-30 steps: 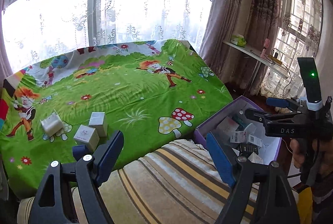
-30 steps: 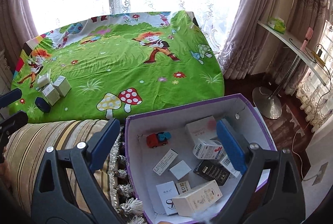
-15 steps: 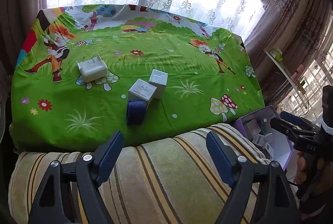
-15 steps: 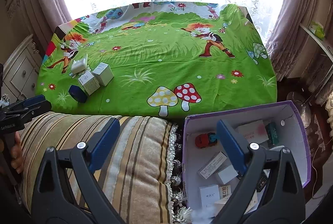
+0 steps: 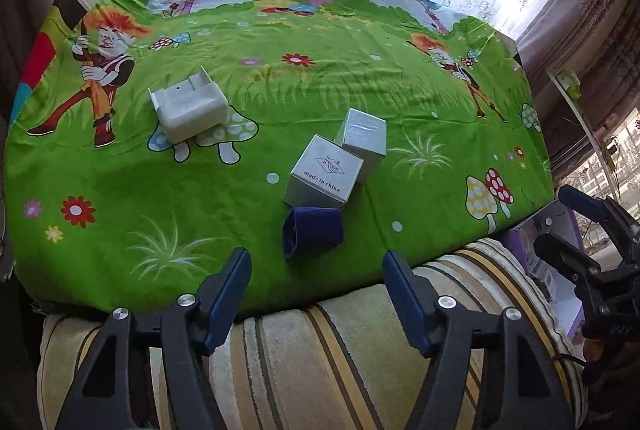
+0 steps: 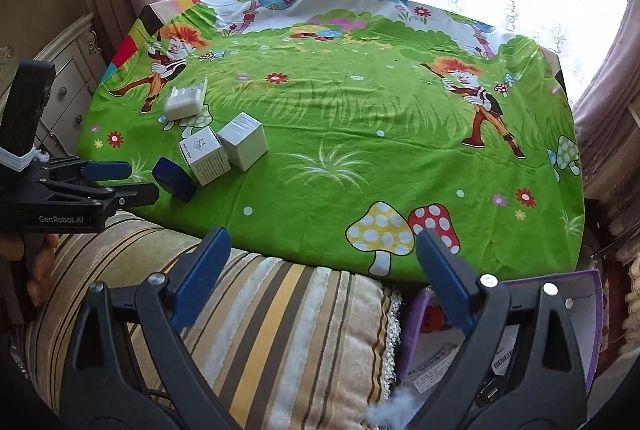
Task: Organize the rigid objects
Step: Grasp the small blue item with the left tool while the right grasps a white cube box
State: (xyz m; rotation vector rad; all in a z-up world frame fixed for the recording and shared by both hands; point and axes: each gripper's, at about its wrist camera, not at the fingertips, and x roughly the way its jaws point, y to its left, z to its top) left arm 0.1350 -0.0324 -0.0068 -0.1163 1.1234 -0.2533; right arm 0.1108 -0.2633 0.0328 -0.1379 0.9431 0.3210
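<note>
My left gripper (image 5: 316, 284) hovers low-centre, jaws empty and closing; the dark blue box (image 5: 312, 232) lies just ahead — I should straddle it squarely; right gripper (image 6: 322, 268) spread, empty.

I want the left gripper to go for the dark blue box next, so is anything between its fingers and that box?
Nothing visible. The left gripper, its jaws closing with nothing between them, hangs over the striped cushion; the dark blue box lies just beyond on the green cloth, with only bare cloth between. The printed white box sits behind it.
</note>
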